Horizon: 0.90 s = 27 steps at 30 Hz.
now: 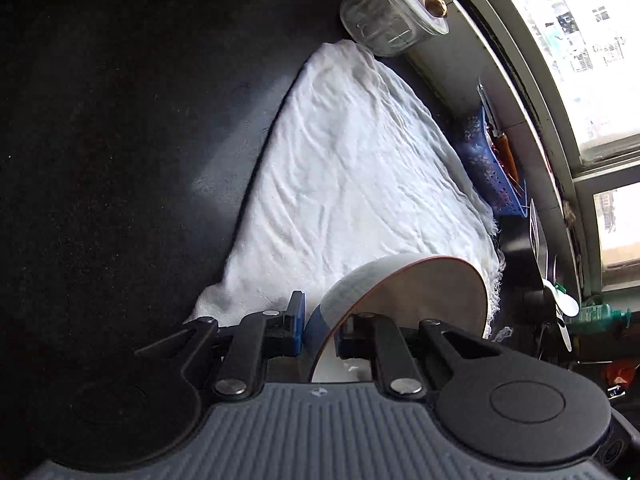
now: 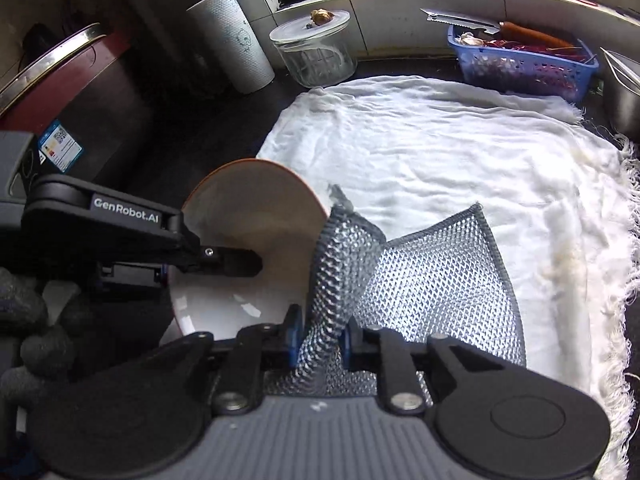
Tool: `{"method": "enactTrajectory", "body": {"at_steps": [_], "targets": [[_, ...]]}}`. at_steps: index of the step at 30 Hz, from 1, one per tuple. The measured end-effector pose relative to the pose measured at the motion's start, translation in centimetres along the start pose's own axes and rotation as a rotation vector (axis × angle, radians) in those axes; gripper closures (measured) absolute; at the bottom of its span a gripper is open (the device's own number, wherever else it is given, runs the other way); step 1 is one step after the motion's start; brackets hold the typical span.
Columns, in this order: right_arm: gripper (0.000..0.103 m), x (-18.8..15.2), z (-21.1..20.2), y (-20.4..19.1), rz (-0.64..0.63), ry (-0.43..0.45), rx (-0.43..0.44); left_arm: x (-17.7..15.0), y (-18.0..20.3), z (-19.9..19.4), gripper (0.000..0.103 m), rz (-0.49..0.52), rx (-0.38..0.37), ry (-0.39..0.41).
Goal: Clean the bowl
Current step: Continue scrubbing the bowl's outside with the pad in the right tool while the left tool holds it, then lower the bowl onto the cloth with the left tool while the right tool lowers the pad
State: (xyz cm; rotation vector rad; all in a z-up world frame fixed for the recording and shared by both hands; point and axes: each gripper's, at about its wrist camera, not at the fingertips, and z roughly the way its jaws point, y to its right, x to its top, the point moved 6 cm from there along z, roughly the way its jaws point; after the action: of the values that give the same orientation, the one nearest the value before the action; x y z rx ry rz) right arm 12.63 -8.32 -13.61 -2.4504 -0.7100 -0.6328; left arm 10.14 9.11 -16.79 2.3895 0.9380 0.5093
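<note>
The left gripper (image 1: 318, 330) is clamped on the wall of the bowl (image 1: 420, 300), one finger inside and one outside, so the bowl stands tipped on its edge with its open side turned toward the right gripper (image 2: 320, 336). Held that way, the white inside (image 2: 244, 240) is laid bare for scrubbing. The bowl sits over the near left corner of the white towel (image 2: 440, 152), which is spread on the dark worktop (image 1: 120, 140), probably to catch drips and cushion the bowl.

The right gripper is pinched on a bunched fold of the silver mesh scouring cloth (image 2: 432, 272); the loose part fans out to the right, and its raised fold touches the bowl's rim.

A glass jar (image 2: 316, 52) and a blue basket (image 2: 520, 64) stand along the far edge, well apart from the work.
</note>
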Motion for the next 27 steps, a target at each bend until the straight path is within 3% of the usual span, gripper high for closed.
{"method": "enactTrajectory", "body": {"at_steps": [4,12,17,27], "targets": [[0.087,0.6,-1.7,0.1,-0.063,0.028,-0.010,-0.2,-0.4,0.0,0.090,-0.057,0.002,-0.044],[0.087,1.3,-3.9,0.9,-0.070,0.036,0.024,-0.5,-1.1,0.1,0.090,-0.157,0.008,-0.083],[0.087,1.1,-4.7,1.5,-0.101,0.029,-0.007,-0.5,-0.9,-0.7,0.090,-0.145,0.014,-0.064],[0.086,0.5,-5.4,2.7,-0.284,0.022,-0.147,-1.0,0.2,-3.9,0.090,-0.003,0.014,-0.012]]}}
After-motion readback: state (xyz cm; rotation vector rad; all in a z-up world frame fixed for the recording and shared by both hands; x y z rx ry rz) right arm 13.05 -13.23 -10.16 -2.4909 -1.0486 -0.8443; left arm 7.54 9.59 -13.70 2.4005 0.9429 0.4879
